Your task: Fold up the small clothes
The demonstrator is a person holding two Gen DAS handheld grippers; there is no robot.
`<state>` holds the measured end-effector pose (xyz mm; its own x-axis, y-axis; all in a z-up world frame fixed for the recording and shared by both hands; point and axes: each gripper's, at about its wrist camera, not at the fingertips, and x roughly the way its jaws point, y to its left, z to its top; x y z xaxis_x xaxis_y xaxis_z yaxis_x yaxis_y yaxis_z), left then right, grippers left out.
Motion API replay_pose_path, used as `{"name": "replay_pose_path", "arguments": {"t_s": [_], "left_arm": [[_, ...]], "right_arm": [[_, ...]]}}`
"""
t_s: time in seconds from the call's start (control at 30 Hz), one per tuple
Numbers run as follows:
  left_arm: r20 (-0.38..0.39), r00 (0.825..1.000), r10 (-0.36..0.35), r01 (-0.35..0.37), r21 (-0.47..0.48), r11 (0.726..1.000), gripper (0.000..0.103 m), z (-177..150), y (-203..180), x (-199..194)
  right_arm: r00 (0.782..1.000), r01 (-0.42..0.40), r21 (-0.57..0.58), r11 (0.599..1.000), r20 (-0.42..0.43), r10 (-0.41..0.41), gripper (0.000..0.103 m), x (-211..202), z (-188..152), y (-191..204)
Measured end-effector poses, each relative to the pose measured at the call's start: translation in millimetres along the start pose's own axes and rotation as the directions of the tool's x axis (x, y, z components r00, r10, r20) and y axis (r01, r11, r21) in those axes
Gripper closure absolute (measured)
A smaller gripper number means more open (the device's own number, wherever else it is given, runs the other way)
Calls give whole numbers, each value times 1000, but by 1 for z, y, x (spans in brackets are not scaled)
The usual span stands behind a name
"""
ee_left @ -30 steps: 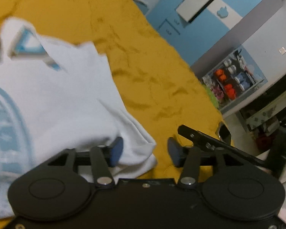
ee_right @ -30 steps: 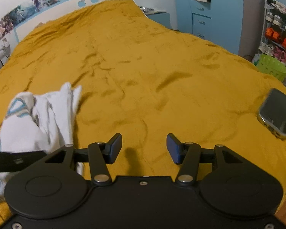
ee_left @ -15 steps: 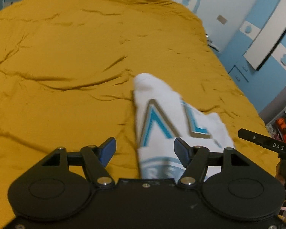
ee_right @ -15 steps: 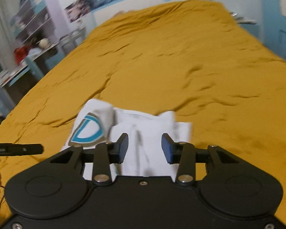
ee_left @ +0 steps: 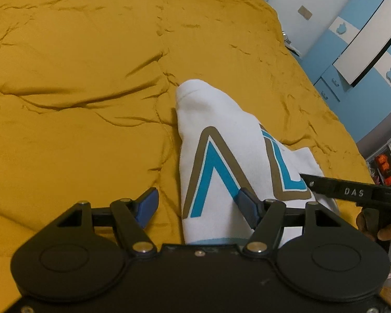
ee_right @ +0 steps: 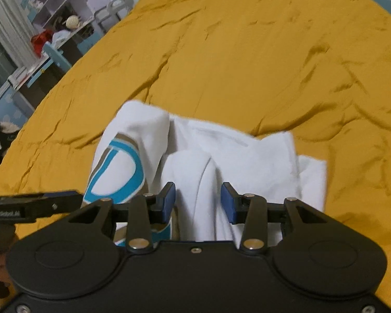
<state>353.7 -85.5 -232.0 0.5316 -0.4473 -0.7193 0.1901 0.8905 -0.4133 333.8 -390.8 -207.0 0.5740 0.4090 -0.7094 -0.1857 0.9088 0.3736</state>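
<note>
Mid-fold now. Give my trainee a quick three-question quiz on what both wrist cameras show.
1. True or false: the white garment lies on a yellow bedspread.
2. Its printed letters are: A) red, B) blue edged brown, C) green.
3. What sits between the jaws of the right hand-held gripper?
Key: 1 true. 2 B. 3 A fold of the white garment; the jaws have just been closing, not yet pinching.

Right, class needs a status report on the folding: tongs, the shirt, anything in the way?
Left tongs open beside the white shirt. Right tongs closing around a fold, not yet pinching. Shirt bunched on the yellow bedspread. Nothing in the way.
</note>
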Motion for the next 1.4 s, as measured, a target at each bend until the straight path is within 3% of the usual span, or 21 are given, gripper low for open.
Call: {"name": "replay_pose_path", "arguments": {"t_s": [0.1,0.23,0.4,0.63,0.73,0.77,0.97,1.23,1.33,1.4], "left_arm": [[-4,1000,5,-5,-2,1000,35,2,-3,-1],[-4,1000,12,-12,14,1000,35,5,-7,-4],[0,1000,6,-6,28,1000,35,6,-12,-3],[-30,998,52,-51,45,998,35,-2,-16,9],[-35,998,54,-53,37,998,35,-3,-16,7],[-35,998,55,-54,39,998,35,-3,-17,5],[-30,998,51,-50,20,999,35,-12,-19,-25],[-90,996,-16,12,-43,999,34,-67,-24,-85],[-95,995,-23,20,-30,999,34,-88,-29,-104],[-94,995,-20,23,34,999,34,-99,-38,-113]], "right_arm": [[1000,6,-7,1000,3,-6,84,-3,-2,0],[993,71,-7,997,98,-70,86,-25,-3,7],[965,147,29,989,216,-150,87,-68,1,2],[968,211,89,973,121,-221,85,-29,-11,-29],[967,205,122,971,127,-221,71,-32,-14,-30],[967,201,135,970,131,-219,64,-37,-15,-29],[962,196,130,972,166,-216,63,-91,-39,-17],[973,114,241,964,170,-158,61,-153,-116,-2],[974,126,274,953,149,-172,61,-157,-139,-1],[974,127,305,944,140,-176,61,-156,-150,-3]]}}
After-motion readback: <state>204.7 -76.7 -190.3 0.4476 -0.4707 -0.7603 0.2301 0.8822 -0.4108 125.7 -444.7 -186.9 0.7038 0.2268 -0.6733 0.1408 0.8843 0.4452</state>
